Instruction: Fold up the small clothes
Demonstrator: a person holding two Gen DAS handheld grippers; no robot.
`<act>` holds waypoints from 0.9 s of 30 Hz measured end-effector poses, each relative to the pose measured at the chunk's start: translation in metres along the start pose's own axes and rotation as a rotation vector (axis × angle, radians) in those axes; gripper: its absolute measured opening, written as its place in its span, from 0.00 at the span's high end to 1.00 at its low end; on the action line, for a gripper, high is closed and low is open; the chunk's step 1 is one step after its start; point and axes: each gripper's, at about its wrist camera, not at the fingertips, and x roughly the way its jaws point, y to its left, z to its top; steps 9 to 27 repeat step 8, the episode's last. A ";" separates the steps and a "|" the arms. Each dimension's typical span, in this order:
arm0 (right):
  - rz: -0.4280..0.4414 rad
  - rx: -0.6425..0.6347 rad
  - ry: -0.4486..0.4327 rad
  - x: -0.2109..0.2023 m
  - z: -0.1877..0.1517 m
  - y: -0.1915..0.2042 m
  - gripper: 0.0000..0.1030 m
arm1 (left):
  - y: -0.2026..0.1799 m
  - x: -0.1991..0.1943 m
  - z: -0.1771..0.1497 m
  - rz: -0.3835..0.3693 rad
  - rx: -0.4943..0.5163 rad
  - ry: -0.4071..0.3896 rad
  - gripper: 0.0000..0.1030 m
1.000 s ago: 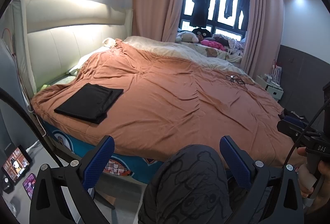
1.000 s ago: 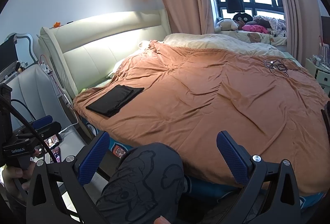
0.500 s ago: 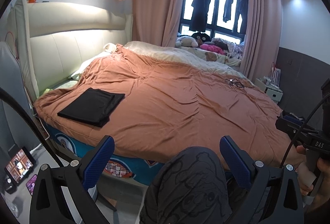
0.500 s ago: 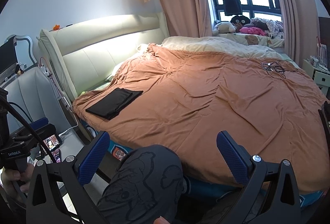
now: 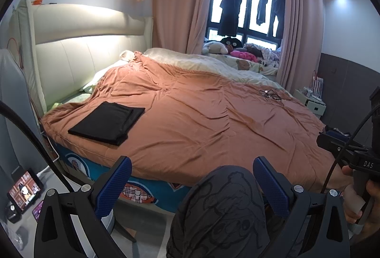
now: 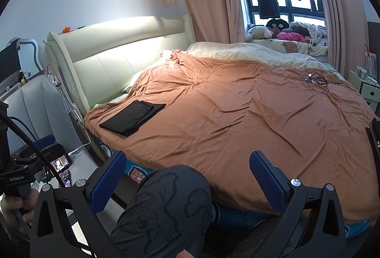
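A folded black garment (image 5: 108,123) lies flat near the left corner of the bed on the orange quilt (image 5: 201,120); it also shows in the right wrist view (image 6: 133,117). My left gripper (image 5: 190,184) is open and empty, held off the foot of the bed above my knee in dark printed trousers (image 5: 223,210). My right gripper (image 6: 187,180) is open and empty, also off the bed above the knee (image 6: 166,208). Each gripper shows at the edge of the other's view.
A cream padded headboard (image 5: 78,56) stands at the left. A tangle of cable (image 5: 270,94) lies on the far right of the quilt. Plush toys (image 5: 228,49) sit by the window. A tablet (image 5: 25,190) stands on the floor at left. A white nightstand (image 5: 311,101) is at right.
Both cameras have tilted slightly, so the bed sits a little lower in view. The garment has not moved and both grippers stay open.
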 end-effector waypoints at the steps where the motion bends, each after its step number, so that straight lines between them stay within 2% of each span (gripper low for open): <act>1: 0.000 -0.001 -0.001 -0.001 0.000 0.000 0.00 | 0.001 -0.001 0.000 -0.002 0.000 -0.001 0.01; 27: -0.005 -0.007 -0.005 -0.005 -0.002 0.003 0.00 | 0.003 -0.010 -0.005 -0.002 0.010 -0.016 0.01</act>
